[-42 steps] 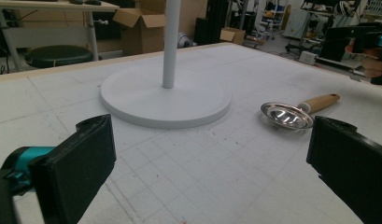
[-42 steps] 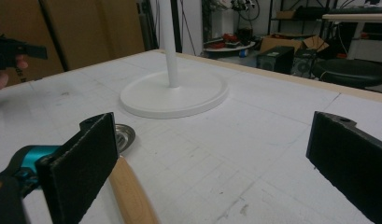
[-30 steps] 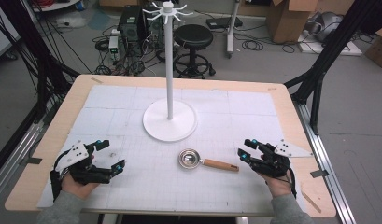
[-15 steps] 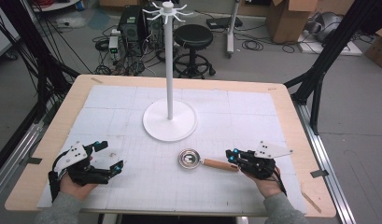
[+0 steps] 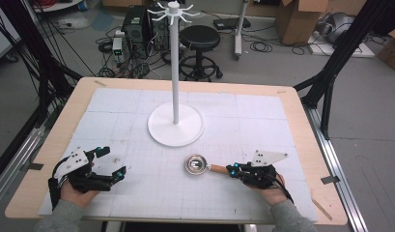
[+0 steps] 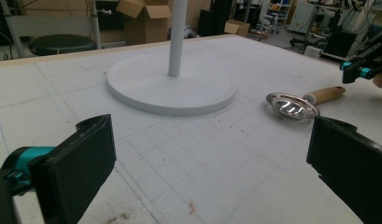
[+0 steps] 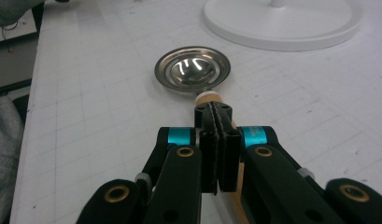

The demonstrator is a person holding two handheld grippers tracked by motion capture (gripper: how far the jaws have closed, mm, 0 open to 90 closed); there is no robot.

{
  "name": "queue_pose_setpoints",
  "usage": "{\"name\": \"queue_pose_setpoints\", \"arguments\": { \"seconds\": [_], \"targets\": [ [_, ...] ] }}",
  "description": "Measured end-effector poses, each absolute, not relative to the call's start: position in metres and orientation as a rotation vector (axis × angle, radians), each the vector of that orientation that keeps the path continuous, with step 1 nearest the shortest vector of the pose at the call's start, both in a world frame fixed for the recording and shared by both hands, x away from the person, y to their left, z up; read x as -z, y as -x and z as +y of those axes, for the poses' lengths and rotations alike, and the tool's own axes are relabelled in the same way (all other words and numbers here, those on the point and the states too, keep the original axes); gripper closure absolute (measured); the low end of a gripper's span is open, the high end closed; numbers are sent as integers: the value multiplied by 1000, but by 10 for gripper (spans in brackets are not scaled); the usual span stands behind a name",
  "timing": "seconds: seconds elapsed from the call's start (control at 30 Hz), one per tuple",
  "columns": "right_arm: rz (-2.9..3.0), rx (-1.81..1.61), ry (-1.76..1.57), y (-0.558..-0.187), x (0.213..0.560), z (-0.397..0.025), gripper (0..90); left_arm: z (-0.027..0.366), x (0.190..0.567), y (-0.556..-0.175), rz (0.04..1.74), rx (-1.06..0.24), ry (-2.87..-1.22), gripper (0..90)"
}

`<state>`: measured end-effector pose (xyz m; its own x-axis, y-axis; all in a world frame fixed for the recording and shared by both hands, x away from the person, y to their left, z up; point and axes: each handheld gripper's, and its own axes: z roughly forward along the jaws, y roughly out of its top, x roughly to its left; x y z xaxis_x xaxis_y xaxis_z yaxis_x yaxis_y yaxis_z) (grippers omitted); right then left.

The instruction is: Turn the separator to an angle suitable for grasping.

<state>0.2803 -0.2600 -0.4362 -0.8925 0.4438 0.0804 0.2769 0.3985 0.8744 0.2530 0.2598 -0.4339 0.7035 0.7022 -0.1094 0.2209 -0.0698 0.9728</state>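
Our right gripper [image 7: 219, 154] has its jaws pressed together directly above the ladle's [image 5: 203, 165] wooden handle, whose long axis runs straight ahead; our left gripper [image 5: 108, 162] waits wide open, well apart.

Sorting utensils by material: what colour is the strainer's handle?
Light brown, like wood; the strainer's handle shows best in the left gripper view.

Open mat all round the ladle [image 5: 201, 165]; white stand [image 5: 176, 123] just behind it.
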Motion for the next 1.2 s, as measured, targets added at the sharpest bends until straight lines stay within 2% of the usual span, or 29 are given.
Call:
{"name": "queue_pose_setpoints", "arguments": {
  "seconds": [0.43, 1.2],
  "targets": [
    [2608, -1383, -697, -285, 449, -256, 899, 260, 435, -254, 772, -458, -1631, 17],
    [2586, -1291, -783, -291, 450, -255, 900, 260, 435, -254, 771, -455, -1637, 18]
  ]
}}
